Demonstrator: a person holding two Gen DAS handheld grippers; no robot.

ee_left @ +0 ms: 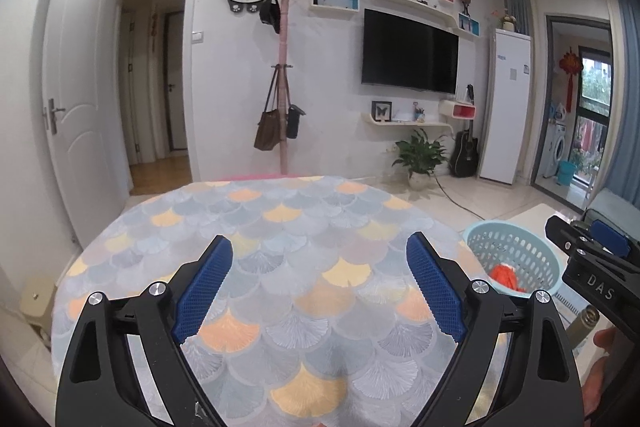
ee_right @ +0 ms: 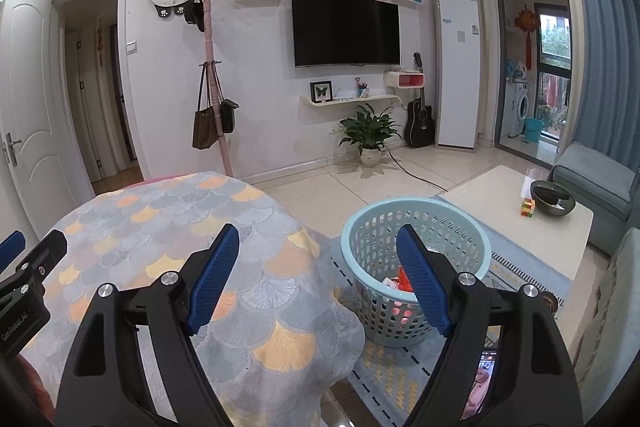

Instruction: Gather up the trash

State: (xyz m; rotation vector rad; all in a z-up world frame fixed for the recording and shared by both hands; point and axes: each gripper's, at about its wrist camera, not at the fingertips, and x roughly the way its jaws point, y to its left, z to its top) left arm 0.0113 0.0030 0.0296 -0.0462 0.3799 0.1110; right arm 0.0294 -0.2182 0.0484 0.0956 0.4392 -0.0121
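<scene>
A light blue slotted basket (ee_right: 416,239) stands on the floor rug to the right of the round table (ee_right: 160,227). Orange-red and white trash (ee_right: 402,277) lies inside the basket, seen also as an orange lump of trash (ee_left: 507,277) in the basket (ee_left: 512,251) from the left wrist view. My left gripper (ee_left: 319,283) hangs open over the patterned tablecloth (ee_left: 280,247) with nothing between its blue pads. My right gripper (ee_right: 318,279) is open and empty, its right finger in front of the basket. The right gripper's tip (ee_left: 592,247) shows at the left view's right edge.
A white coffee table (ee_right: 520,211) with a dark bowl (ee_right: 552,201) and a small colourful cube (ee_right: 527,207) sits right of the basket. A teal sofa (ee_right: 592,187) lies beyond. A pink coat rack (ee_right: 216,75) with bags, a potted plant (ee_right: 370,135) and a floor cable stand near the far wall.
</scene>
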